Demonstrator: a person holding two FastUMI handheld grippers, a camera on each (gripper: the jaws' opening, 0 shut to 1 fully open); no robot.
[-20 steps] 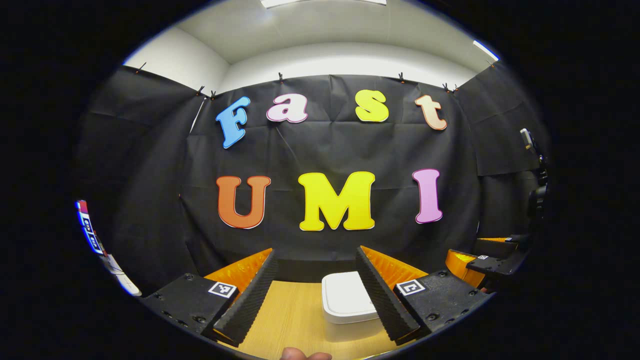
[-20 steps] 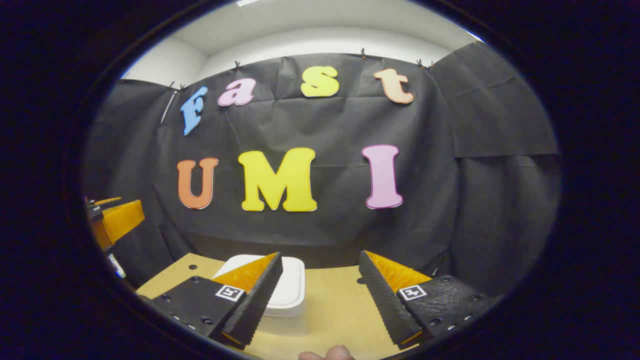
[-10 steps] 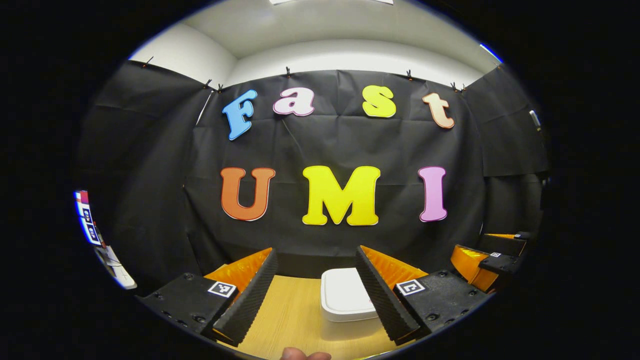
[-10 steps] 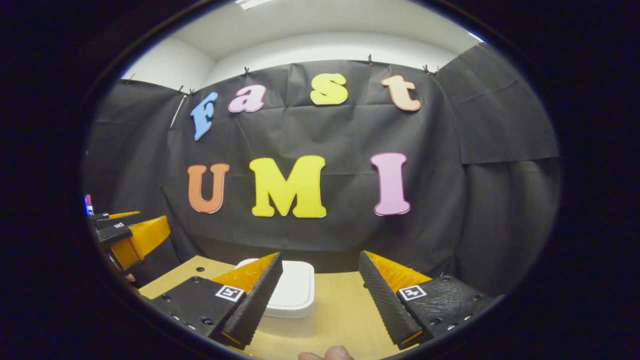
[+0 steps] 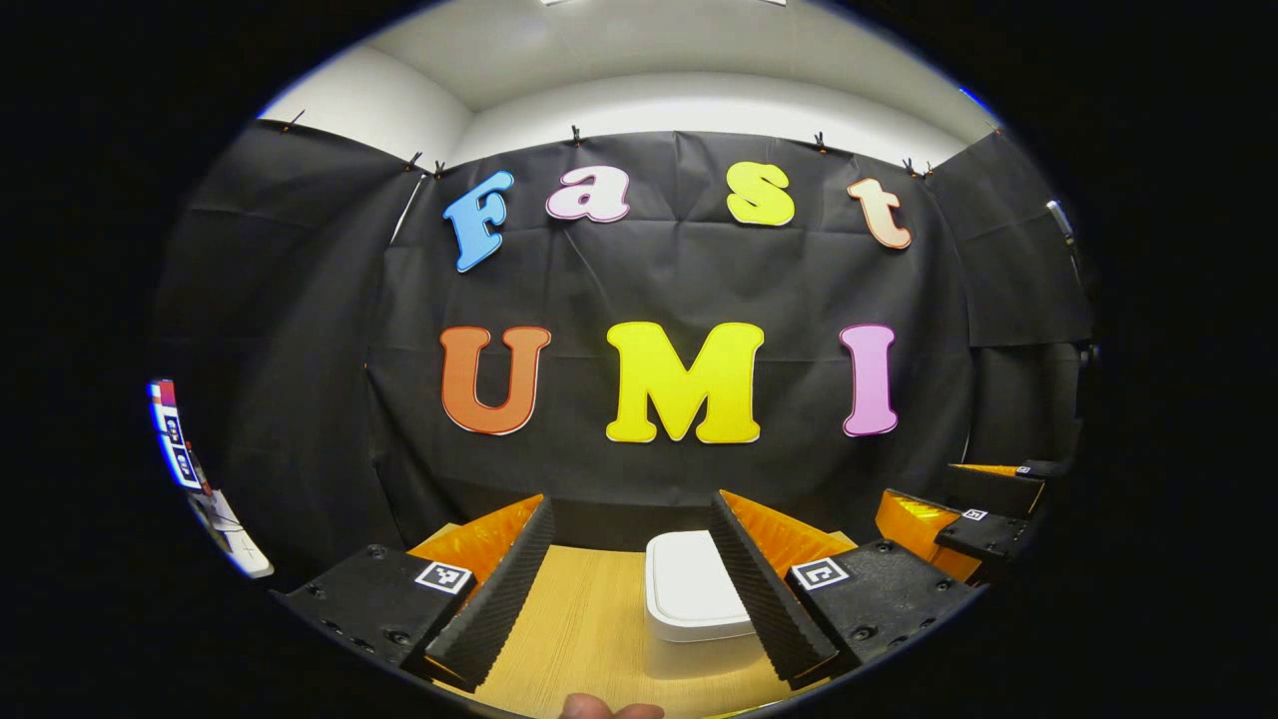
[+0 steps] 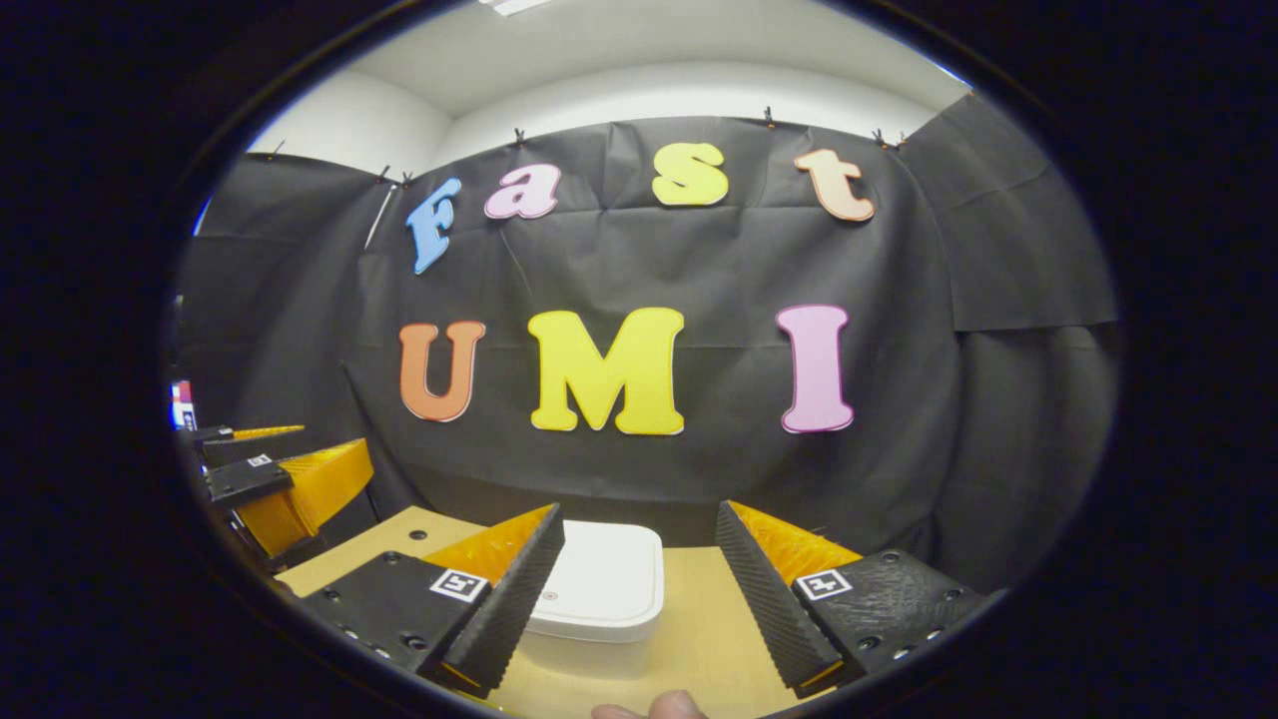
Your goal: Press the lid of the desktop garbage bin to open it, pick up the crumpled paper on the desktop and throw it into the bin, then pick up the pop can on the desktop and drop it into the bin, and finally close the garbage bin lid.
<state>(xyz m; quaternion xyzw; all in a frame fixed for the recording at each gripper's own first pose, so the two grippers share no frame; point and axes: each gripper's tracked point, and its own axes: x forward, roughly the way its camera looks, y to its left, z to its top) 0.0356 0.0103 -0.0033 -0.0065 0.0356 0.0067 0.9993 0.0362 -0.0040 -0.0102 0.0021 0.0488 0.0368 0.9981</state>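
Observation:
A white garbage bin [image 5: 689, 599] with its lid down stands on the wooden desktop [image 5: 589, 619], just inside my left gripper's right finger. My left gripper [image 5: 629, 589] hangs open above the desk with nothing between its fingers. In the right gripper view the same bin [image 6: 599, 589] sits ahead, partly behind the left finger of my right gripper [image 6: 634, 589], which is also open and holds nothing. The right gripper [image 5: 958, 524] appears at the right edge of the left gripper view; the left gripper [image 6: 280, 479] appears at the left edge of the right gripper view.
The black cloth wall rises close behind the desk's far edge. A person's fingertip [image 5: 609, 709] shows at the bottom of the left gripper view, another fingertip [image 6: 649, 707] at the bottom of the right gripper view. Some bright objects [image 5: 185, 459] stand far left.
The right gripper has swung leftward, bringing the bin toward the gap between its fingers and the left gripper further into its view. The left gripper's view has barely shifted.

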